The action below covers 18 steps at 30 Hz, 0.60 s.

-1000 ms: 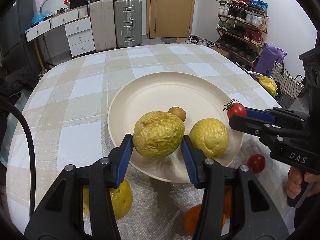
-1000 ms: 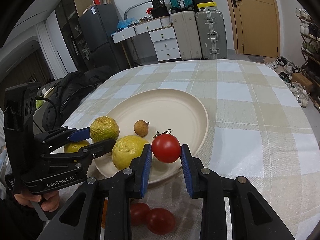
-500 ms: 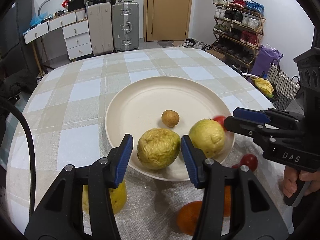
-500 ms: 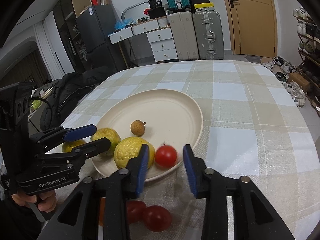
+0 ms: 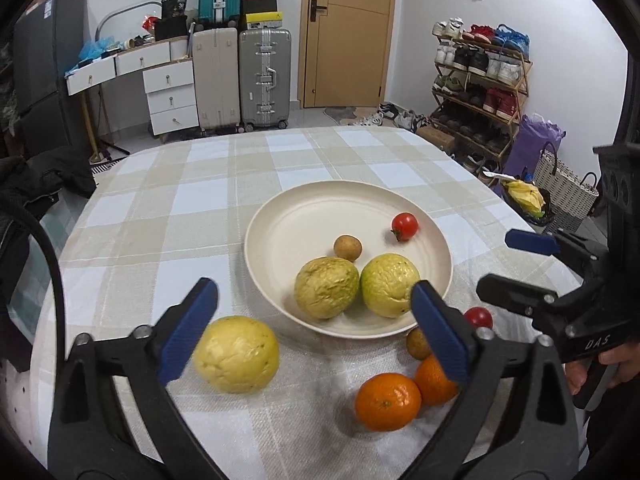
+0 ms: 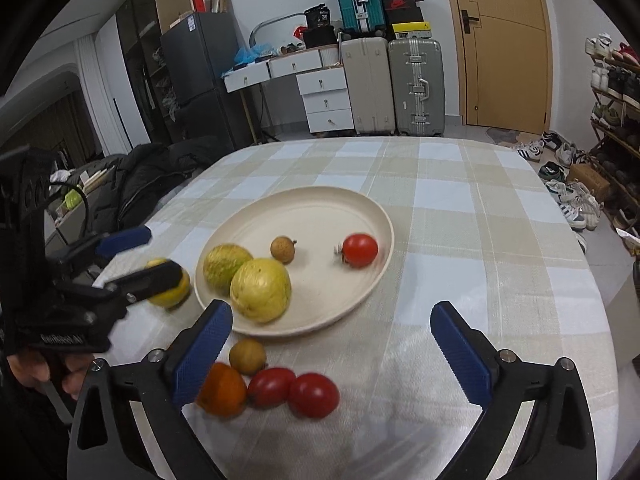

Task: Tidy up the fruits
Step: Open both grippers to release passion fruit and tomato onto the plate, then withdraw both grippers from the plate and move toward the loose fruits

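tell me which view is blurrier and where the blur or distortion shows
Right wrist view is blurrier: the tomato on the plate is smeared, and so are the tomatoes on the cloth and the left hand-held gripper. Left wrist view is sharp on the wrinkled fruit and oranges. Both views show fisheye bending, as at the door, and dark corners.

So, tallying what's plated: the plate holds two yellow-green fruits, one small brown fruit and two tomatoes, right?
Not quite: the plate holds one tomato, not two, as the left wrist view shows. The two yellow-green fruits and small brown fruit are right.
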### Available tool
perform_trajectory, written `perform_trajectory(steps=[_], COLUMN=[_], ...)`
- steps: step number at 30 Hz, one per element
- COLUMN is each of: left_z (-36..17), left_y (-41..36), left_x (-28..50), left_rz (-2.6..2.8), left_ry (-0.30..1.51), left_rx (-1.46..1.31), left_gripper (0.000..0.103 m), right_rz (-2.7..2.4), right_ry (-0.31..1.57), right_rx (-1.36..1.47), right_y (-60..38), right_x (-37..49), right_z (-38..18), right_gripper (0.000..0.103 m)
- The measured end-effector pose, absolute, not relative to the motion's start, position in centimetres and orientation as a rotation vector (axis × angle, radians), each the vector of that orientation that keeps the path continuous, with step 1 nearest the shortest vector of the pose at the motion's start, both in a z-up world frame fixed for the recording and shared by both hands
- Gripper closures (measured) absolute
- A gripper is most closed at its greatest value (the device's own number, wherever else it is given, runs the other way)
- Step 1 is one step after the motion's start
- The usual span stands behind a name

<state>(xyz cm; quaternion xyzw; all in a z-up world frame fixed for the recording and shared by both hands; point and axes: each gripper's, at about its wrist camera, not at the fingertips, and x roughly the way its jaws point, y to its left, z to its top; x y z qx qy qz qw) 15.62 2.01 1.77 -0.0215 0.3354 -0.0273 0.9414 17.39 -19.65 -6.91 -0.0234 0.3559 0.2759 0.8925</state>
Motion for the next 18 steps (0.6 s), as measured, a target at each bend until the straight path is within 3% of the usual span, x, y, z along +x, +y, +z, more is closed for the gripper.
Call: perform_trajectory(steps=[18], left_z=[1.2], left_y=[4.6], left_x=[11.2], left_rz=[-0.008], left_ry=[0.712], left_rx=[-0.066], left_gripper=[0.001], right_rz=[0.567], right_ry=[0.770], right_rx=[-0.138], right_y=[-19.8], right_x=[15.1], right_z=[-7.6], right_gripper=[0.000])
